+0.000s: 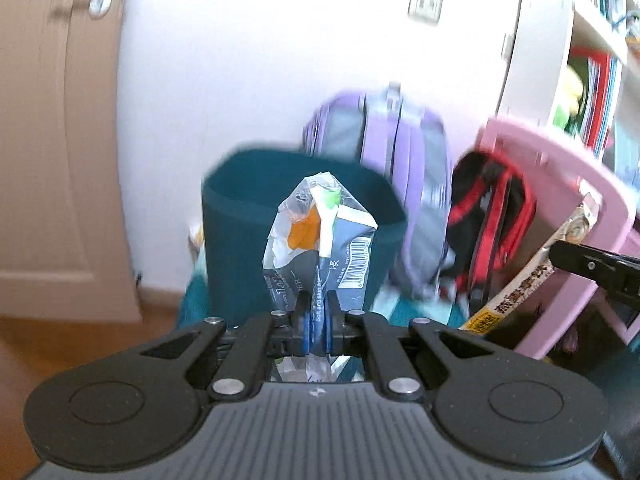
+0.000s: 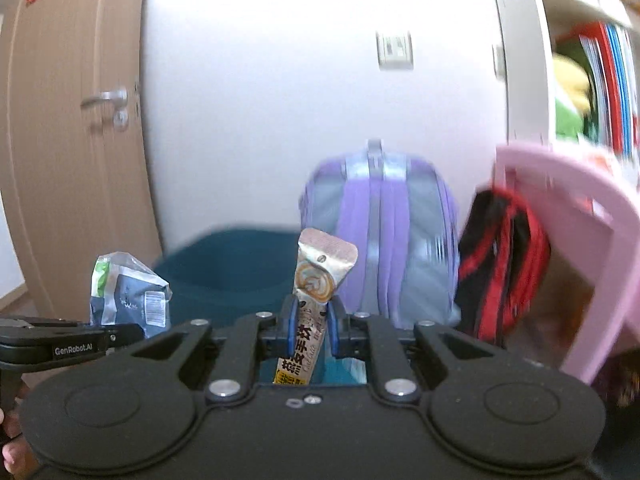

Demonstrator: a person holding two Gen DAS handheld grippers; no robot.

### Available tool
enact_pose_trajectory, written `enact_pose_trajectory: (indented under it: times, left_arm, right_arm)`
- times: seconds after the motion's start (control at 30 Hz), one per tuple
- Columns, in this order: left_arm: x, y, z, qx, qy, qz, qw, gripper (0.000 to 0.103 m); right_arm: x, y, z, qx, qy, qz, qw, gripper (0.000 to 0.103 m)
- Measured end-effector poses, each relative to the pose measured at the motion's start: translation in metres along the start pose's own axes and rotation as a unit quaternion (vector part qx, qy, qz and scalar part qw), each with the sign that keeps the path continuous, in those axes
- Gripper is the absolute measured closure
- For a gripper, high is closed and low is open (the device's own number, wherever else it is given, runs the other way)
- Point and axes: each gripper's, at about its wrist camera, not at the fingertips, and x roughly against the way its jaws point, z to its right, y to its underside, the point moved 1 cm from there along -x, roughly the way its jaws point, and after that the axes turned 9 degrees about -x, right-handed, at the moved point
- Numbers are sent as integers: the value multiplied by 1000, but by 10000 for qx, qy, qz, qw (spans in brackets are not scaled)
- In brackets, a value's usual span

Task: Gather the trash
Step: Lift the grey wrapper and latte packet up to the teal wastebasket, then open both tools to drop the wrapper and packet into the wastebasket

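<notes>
Ahead of both tools stands the teal bin, on the floor against the white wall, with the purple backpack just beside it and the red-and-black bag hanging at the pink chair.

Left tool: jaws pinched fully together on the crumpled tissue wrapper, which stands up between the pads with its tail hanging out behind them. Right tool: jaws nearly closed on the coffee sachet, gripped about mid-length, top end upright, lower end poking down behind the pads. In the right view I also see the wrapper off to the left, well apart from the sachet.

Step in hand, as I judge it: carry both pieces over the bin mouth and drop them.

Notes for doing it well:
- Bring each tool over the opening, not just the near rim, before I let go; the wrapper is light and may drift.
- Tip the tools downward so the pieces hang clear of the pads and fall free.
- Release one at a time; film may cling to a pad, so I would open wide.
- Keep right tool off the backpack.

Background is blurred, so bin contents unreadable.
</notes>
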Motion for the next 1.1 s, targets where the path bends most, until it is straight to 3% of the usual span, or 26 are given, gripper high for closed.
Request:
enact_pose_trajectory:
  times: [0.2,0.33,0.7,1.1]
  left_arm:
    - [-10,-67,-6,-202,-60,457,9987,96]
    - [-37,-90,-13,-233,-173,442,9986,96]
    - [-129,-85,-38,-219,-333,-322,9987,96]
    - [-178,-76,-44,-221,-276,-1098,9933,96]
  right_arm:
    - [-30,-46,-21,111,-156,306,9993,90]
    - [-64,-56,-31,187,-183,249,9993,90]
    - [-161,-28,-54,473,-279,-740,9957,90]
    - [-205,-5,-64,742,-231,-1733,9818,87]
